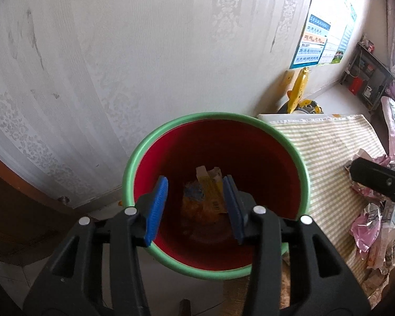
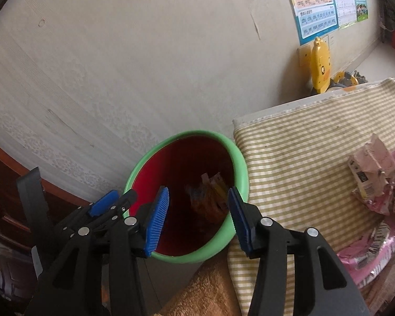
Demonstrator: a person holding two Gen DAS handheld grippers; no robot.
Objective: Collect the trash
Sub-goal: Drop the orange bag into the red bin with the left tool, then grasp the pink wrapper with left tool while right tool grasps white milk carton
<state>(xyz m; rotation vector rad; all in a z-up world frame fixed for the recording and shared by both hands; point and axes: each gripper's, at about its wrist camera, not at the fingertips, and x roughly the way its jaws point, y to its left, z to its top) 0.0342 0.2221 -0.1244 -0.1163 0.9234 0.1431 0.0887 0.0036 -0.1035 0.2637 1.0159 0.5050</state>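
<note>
**A:** Both of your tongs hang over the red bin (image 1: pixel 216 184) with the green rim. Your left gripper (image 1: pixel 194 208) stands partly open with nothing between its blue pads; the yellow and orange wrappers (image 1: pixel 210 194) seen through the gap lie at the bottom of the bin, well below it. Your right gripper (image 2: pixel 200 218) is the same: partly open, empty, above the near rim.

**B:** So where is the rest of the trash?

**A:** Off to the right of both tongs, on the striped cloth (image 2: pixel 297 163). The crumpled pale carton (image 2: pixel 368 168) and the pink wrappers (image 2: pixel 376 247) are heaped together there, well apart from the bin. Your right gripper is the nearer one, so I'd judge the next pick is its job: swing right, away from the bin, and come down on the heap.

**B:** Which way does the carton lie?

**A:** Seen from your right tongs, its long axis runs roughly from upper left to lower right, so the pads would probably need to close across that line.

**B:** Any writing?

**A:** The carton and the pink wrappers carry print, too small to read. The wall posters (image 2: pixel 316 2) show rows of letters, blurred beyond certain reading.
</note>
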